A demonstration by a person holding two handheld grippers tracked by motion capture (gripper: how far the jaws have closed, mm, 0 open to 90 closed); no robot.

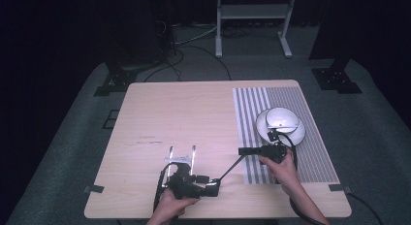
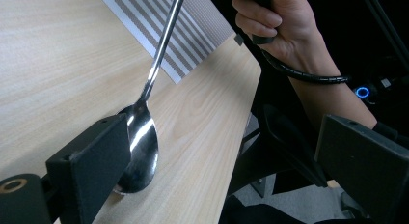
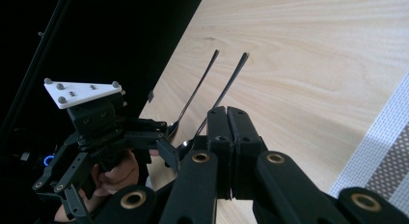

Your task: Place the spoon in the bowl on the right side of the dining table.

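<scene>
Spoon (image 2: 142,137) location? (Tech 1)

Toward near edge of desk (image 1: 194,108), right of centre. Set aslant: bowl end down on the wood, handle rising toward the striped placemat (image 1: 271,96) at the right edge. (Tech 2)

Held or free? (Tech 1)

Held. Pinched at the handle end by right gripper (image 1: 241,151), jaws pressed together with no gap visible in the right gripper view. (Tech 2)

Left gripper (image 1: 215,185) condition? (Tech 1)

Spread wide, nothing clamped. Positioned close to near edge, pointing toward the right hand (image 1: 283,164). Spoon bowl just beside inner face of one jaw in the left gripper view; contact cannot be confirmed. (Tech 2)

Other cutlery? (Tech 1)

Two more spoons (image 1: 170,157), lying flat side by side just beyond the left gripper, handles toward far edge, bowls toward near edge. Not touching each other. (Tech 2)

Placemat load? (Tech 1)

White dishes (image 1: 281,119), stacked, at middle of placemat, just beyond the right gripper. Well apart from the spoon bowl. (Tech 2)
</scene>
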